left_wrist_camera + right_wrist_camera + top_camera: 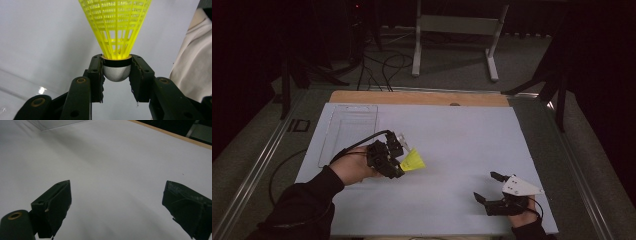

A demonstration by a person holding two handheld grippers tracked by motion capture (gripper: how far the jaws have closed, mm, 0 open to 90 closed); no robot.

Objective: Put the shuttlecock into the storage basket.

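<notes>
The left gripper [116,72] clamps its fingers on the rounded cork base of the yellow plastic mesh shuttlecock [115,30], sparing the skirt, above the white worktop [462,145]; the right gripper [493,187] rests open.

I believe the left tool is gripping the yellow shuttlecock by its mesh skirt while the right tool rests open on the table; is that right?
Not quite: the left tool grips the yellow shuttlecock by its rounded grey base, not its mesh skirt, as the left gripper view shows. The rest holds: the right tool sits open, low at the table.
</notes>
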